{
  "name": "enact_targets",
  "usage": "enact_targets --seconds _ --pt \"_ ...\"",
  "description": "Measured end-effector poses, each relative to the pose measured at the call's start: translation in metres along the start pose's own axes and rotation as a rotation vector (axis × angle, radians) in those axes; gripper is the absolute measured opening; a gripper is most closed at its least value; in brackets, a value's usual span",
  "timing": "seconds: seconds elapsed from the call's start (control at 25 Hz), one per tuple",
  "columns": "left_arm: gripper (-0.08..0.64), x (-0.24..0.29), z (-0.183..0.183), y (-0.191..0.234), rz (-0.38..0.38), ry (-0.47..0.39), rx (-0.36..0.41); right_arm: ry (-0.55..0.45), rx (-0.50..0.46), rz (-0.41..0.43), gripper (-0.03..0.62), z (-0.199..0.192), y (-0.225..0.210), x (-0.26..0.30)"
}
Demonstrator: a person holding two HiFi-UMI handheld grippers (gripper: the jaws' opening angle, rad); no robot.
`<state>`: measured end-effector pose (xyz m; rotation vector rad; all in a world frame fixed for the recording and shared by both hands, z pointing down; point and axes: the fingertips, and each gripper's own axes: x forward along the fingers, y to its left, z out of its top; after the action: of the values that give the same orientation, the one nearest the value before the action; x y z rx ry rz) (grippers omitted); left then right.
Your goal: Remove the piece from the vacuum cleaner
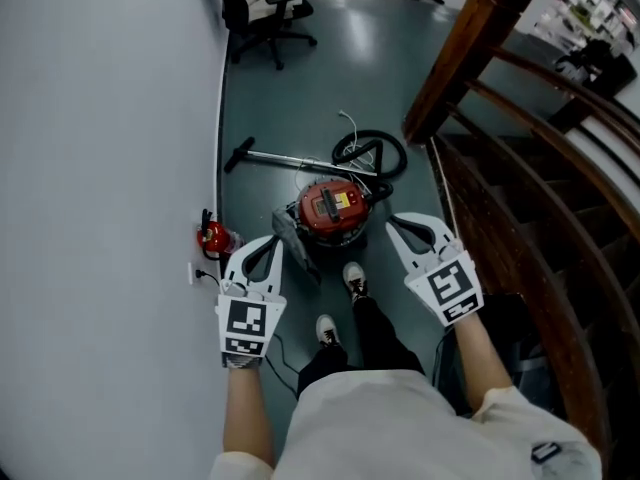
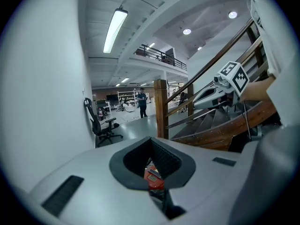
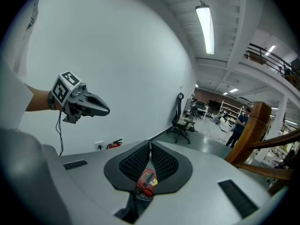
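Note:
A red vacuum cleaner (image 1: 332,210) stands on the dark green floor ahead of my feet. Its metal wand (image 1: 290,158) lies behind it, beside a coiled black hose (image 1: 372,151). A grey part (image 1: 292,240) lies against the vacuum's left side. My left gripper (image 1: 276,239) hangs in the air left of the vacuum, shut and empty. My right gripper (image 1: 391,221) hangs to its right, also shut and empty. In the left gripper view the vacuum cleaner (image 2: 152,176) shows through the gap below the closed jaws. The vacuum cleaner (image 3: 146,179) shows the same way in the right gripper view.
A white wall (image 1: 100,168) runs along the left, with a red fire extinguisher (image 1: 212,236) and a socket at its foot. A wooden stair railing (image 1: 520,148) rises on the right. A black office chair (image 1: 262,16) stands further back. My shoes (image 1: 354,278) are just behind the vacuum.

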<state>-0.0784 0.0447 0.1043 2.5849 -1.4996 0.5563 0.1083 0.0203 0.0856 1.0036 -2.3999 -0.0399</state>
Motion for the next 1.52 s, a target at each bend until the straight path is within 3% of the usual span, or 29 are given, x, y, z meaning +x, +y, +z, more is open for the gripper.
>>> enact_targets --seconds 0.28,0.8,1.52 --pt "-0.002 0.045 -0.033 0.011 0.036 0.029 -0.018 0.008 0.011 0.076 0.031 -0.036 -0.011 0.058" --pt "-0.002 0.121 -0.103 0.028 0.064 0.075 -0.122 0.015 0.050 0.155 0.032 -0.094 -0.040 0.160" --pt "-0.002 0.195 -0.217 0.055 0.089 0.170 -0.277 0.119 0.131 0.245 0.032 -0.183 -0.024 0.262"
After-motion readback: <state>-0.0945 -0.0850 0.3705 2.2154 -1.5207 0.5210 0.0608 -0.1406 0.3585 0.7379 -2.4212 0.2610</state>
